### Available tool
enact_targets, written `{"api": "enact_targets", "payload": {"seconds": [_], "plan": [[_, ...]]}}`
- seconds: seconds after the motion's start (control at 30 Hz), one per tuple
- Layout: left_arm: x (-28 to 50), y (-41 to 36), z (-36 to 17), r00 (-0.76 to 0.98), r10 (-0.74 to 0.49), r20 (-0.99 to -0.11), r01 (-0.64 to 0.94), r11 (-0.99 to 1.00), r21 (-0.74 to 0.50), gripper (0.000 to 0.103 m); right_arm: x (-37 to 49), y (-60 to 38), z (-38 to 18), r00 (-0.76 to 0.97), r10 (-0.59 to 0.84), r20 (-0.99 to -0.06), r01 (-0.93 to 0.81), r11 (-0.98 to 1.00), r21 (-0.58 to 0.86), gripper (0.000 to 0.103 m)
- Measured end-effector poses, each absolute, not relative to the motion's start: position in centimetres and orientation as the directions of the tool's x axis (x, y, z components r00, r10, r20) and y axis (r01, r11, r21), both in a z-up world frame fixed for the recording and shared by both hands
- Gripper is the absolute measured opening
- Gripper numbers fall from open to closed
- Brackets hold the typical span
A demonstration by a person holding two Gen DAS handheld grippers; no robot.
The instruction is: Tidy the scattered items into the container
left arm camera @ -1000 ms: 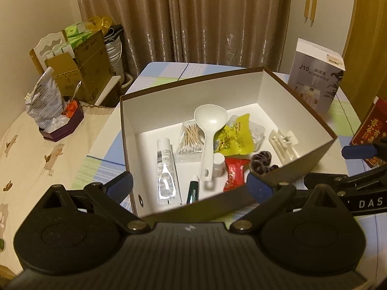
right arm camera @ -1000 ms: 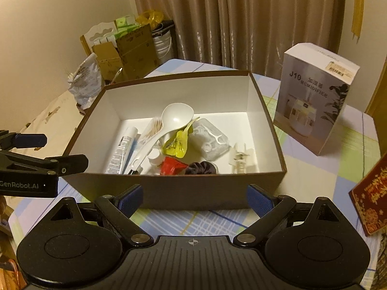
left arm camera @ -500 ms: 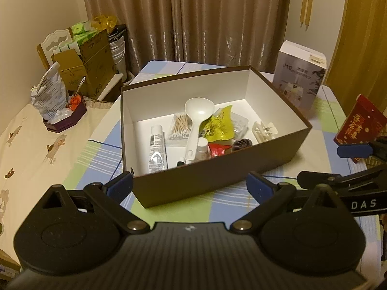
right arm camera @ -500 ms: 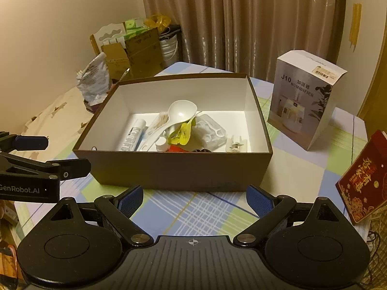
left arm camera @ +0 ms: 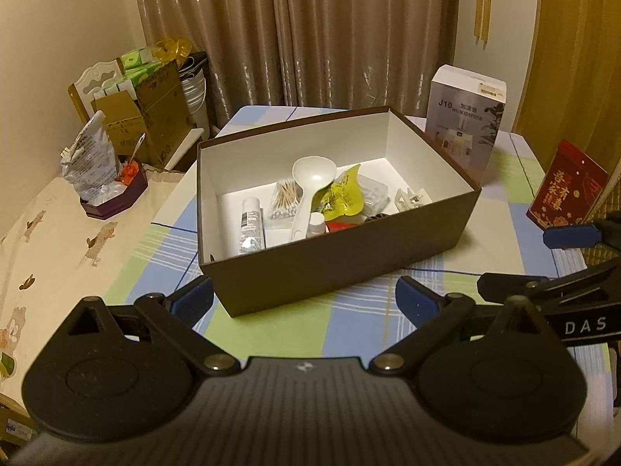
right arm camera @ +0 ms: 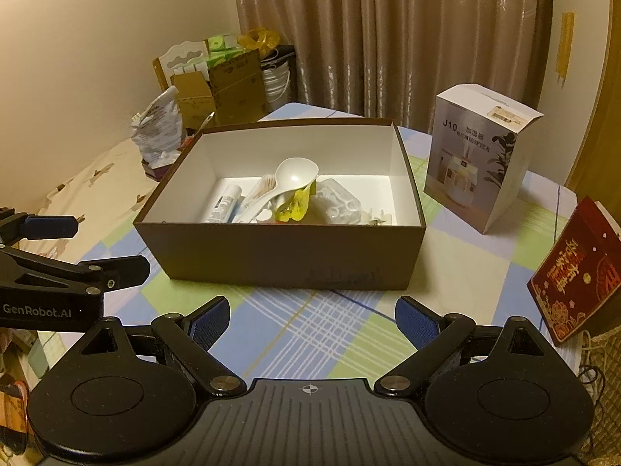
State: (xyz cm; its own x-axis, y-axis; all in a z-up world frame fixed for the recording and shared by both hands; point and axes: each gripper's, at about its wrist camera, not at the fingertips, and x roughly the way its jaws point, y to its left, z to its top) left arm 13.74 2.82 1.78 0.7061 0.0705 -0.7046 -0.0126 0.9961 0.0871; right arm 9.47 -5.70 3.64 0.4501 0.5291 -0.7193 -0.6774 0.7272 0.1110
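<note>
Brown outside, white inside — the box (left arm camera: pixel 341 256). White ladle (left arm camera: pixel 310 182), yellow foil pouch (left arm camera: pixel 343 196), red wrapper (left arm camera: pixel 341 226), silver-and-white tube (left arm camera: pixel 251 225). Plaid tablecloth (right arm camera: pixel 310 334) in blue, green and cream. White-grey humidifier carton (right arm camera: pixel 481 163); red card (right arm camera: pixel 574 272) with gold lettering — brown, sheened curtains (left arm camera: pixel 349 31). Blue pads (right arm camera: pixel 211 320) on black grippers.

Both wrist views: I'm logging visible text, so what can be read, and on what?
"J10", "HUMIDIFIER": white humidifier box; its Chinese characters are blurred.
"GenRobot.AI": left gripper, in the right view.
"DAS": right gripper, cut off.
Gold characters on the red packet: unreadable.
Tube: too small.
</note>
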Motion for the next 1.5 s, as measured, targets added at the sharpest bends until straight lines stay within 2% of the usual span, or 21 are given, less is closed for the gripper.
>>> {"api": "enact_targets", "payload": {"seconds": [1.5], "plan": [[9.6,-0.4,1.4,0.696,0.144,-0.703,-0.082,0.989,0.121,0.099,7.7,-9.2,3.7,0.461,0.566,-0.684,-0.724,0.686,0.079,0.097]]}}
